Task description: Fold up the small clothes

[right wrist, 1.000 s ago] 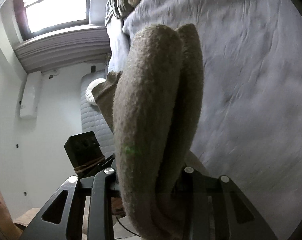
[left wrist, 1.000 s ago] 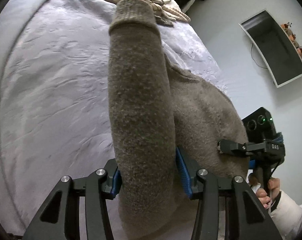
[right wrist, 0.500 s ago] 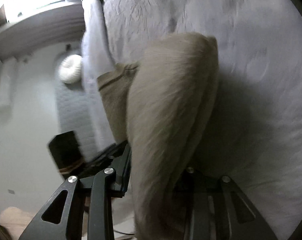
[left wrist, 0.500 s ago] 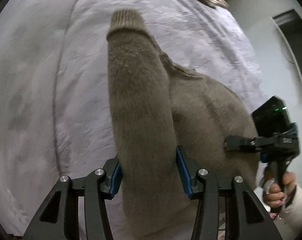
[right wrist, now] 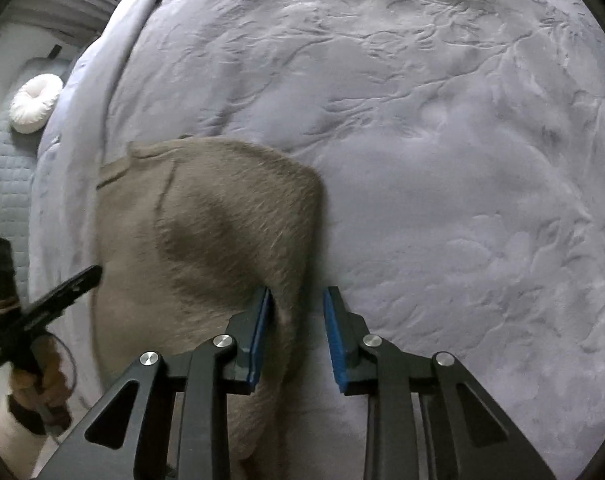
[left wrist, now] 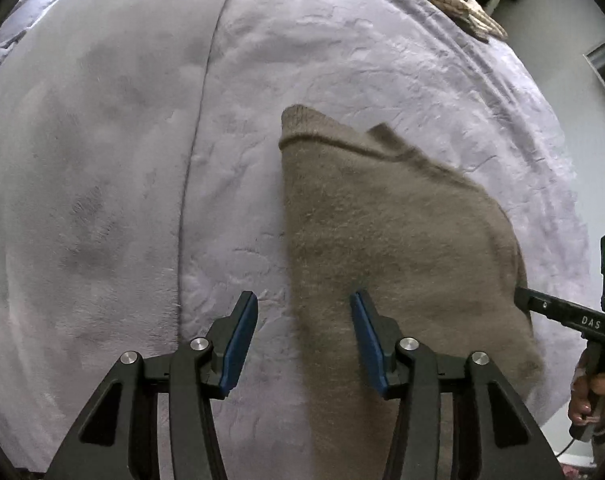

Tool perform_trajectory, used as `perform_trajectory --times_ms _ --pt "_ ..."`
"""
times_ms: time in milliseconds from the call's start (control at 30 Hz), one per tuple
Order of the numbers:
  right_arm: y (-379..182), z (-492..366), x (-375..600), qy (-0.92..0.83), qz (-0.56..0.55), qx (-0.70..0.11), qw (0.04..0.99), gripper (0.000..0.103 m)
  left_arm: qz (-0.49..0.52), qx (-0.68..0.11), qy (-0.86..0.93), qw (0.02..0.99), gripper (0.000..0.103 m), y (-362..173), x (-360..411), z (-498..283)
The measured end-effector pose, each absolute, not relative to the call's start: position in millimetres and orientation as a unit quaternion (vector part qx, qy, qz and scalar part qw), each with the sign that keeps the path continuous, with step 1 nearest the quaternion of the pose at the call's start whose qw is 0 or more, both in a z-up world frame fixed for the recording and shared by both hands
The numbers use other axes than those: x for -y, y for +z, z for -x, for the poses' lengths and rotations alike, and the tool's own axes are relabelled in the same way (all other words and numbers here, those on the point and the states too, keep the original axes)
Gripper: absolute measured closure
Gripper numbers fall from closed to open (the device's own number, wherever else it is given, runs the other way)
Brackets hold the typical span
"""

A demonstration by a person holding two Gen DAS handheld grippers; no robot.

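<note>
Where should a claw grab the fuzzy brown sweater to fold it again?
Probably the ribbed cuff end of the brown sweater. It lies flat on the grey blanket with that corner pointing away and bare blanket around it. The open left claw could slide in low from its left side and pinch the thick rib, then fold it back toward you.

The only words to read are the white letters "DAS" on the black arm of the right gripper (left wrist: 518,298), at the right edge of the left wrist view. They look a bit small and blurry, so more letters may be hiding.
</note>
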State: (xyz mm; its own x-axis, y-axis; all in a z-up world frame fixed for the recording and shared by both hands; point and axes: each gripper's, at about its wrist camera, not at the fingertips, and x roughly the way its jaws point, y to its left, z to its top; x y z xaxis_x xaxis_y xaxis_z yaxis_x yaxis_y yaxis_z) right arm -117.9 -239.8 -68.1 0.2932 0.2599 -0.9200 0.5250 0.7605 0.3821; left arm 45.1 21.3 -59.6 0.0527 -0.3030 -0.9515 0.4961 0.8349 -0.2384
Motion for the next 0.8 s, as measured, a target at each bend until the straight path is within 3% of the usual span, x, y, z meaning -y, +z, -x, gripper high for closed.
perform_trajectory --times_ms 67,133,533,800 --pt "-69 120 236 -0.094 -0.318 -0.587 0.739 0.073 -0.07 -0.627 -0.28 0.724 0.05 -61 -23 -45" --pt "-63 121 233 -0.103 -0.313 -0.585 0.741 0.072 -0.075 -0.625 -0.272 0.728 0.043 -58 -28 -45" --pt "-19 156 191 -0.076 -0.332 -0.589 0.733 0.072 -0.113 -0.63 -0.272 0.719 0.043 -23 -41 -13" --pt "-37 173 159 -0.08 -0.309 -0.637 0.702 0.072 -0.154 -0.645 -0.268 0.699 0.041 -32 -47 24"
